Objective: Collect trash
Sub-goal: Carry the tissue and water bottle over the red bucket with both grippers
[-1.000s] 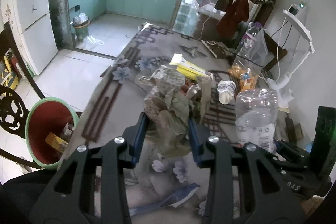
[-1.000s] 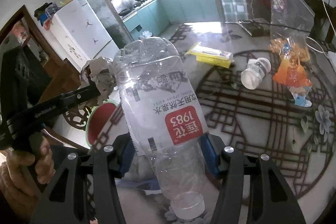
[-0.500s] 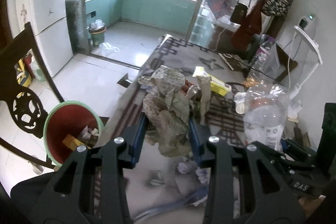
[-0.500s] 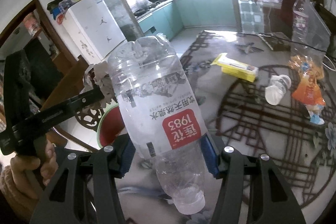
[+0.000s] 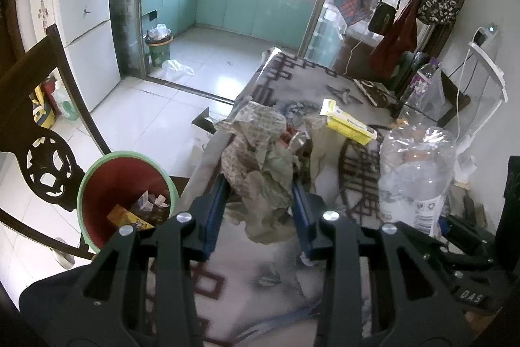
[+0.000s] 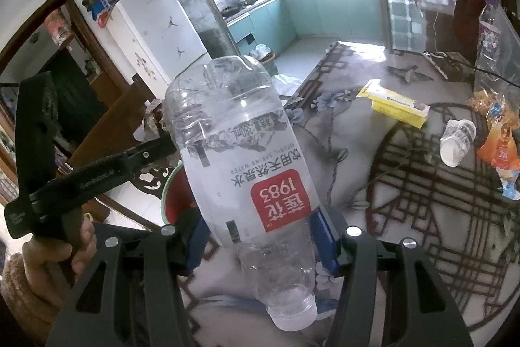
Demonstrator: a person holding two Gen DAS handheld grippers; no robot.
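Roughly halfway, by the look of it: a wad of crumpled paper (image 5: 260,165) is pinched in the left gripper (image 5: 260,210) and an upside-down plastic bottle (image 6: 240,158) is clamped in the right gripper (image 6: 260,246), both carried above the table (image 5: 247,275). Some scraps are already seen in the red bin (image 5: 107,184) on the floor beside the table, but neither load is dropped yet. A yellow box (image 6: 395,106), a small crushed bottle (image 6: 456,139) and an orange wrapper (image 6: 497,148) are left on the table.

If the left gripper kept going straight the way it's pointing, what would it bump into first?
Probably the tablecloth-covered table. The left gripper, shut on crumpled paper, points down at the table's edge. The red bin sits off to its left, though depth is hard to judge.
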